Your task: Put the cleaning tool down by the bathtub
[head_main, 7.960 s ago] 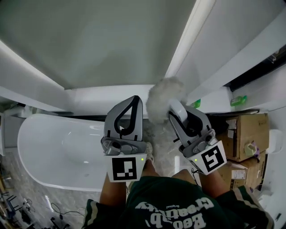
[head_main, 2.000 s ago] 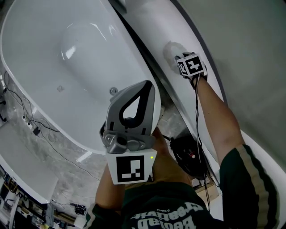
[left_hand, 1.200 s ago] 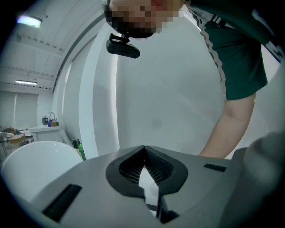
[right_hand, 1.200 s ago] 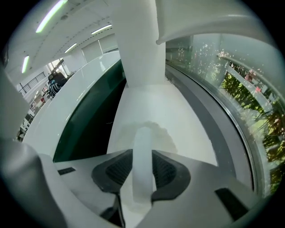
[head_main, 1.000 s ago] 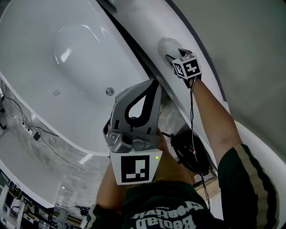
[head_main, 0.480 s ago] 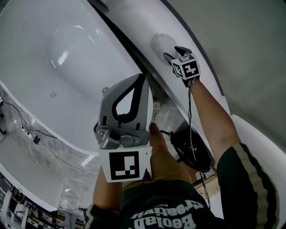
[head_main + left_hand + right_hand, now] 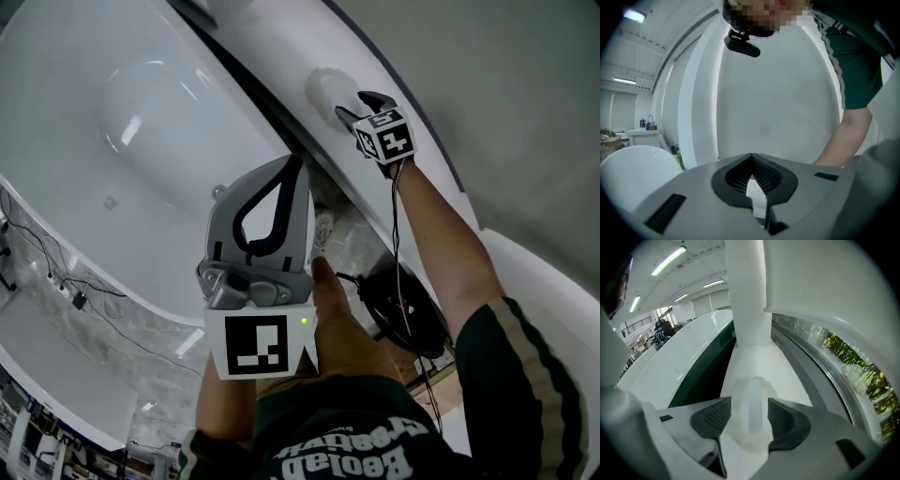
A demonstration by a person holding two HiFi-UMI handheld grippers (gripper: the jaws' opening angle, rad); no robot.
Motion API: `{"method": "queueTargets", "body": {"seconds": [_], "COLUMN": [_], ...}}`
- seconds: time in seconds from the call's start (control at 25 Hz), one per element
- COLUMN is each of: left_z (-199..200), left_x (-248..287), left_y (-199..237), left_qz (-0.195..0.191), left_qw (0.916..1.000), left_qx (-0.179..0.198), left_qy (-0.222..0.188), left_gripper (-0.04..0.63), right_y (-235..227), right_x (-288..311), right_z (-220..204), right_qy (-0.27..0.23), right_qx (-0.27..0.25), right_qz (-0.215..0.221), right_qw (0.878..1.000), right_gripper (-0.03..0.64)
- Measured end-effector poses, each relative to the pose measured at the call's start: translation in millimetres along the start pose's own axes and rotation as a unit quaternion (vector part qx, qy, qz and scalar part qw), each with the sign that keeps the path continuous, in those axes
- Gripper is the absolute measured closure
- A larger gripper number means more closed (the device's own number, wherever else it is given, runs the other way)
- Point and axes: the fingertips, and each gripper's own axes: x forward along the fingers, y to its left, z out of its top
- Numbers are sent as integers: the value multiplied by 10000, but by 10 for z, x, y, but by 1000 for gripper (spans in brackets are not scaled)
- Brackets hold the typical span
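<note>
The cleaning tool [image 7: 324,91], a white fluffy pad, lies on the white ledge [image 7: 281,52] behind the bathtub [image 7: 112,122]. My right gripper [image 7: 355,106] reaches out to it at arm's length. In the right gripper view the tool [image 7: 749,397] rests on the ledge between the spread pads of the right gripper [image 7: 749,422], and neither pad presses on it. My left gripper [image 7: 286,178] hovers near my body over the tub's edge. Its jaws meet at the tips with nothing in them, as the left gripper view [image 7: 752,161] shows.
A black coiled cable and device [image 7: 403,305] lie on the floor by my feet, next to a shoe [image 7: 323,228]. Loose cables [image 7: 56,281] run along the marble floor left of the tub. A white pillar [image 7: 745,296] stands on the ledge ahead; a window with greenery [image 7: 855,366] is at its right.
The right gripper's jaws have spread off the fluffy tool, which now shows on the ledge just beyond them. The left gripper has drifted a little to the left.
</note>
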Motion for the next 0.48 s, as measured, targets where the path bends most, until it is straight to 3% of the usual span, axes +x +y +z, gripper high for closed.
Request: {"method": "queueTargets", "body": {"seconds": [0.48], "left_z": [405], "left_x": [-208], "left_y": [-328], "left_qz": [-253], "left_qw": [9995], "left_qx": [185], "left_qy": [-98], "left_gripper": [586], "right_y": [180], "right_x": [-673], "right_z": [314], "right_qy": [-590], "right_qx": [-42], "right_qz": [102], "right_qw": [9982], "right_gripper": [368]}}
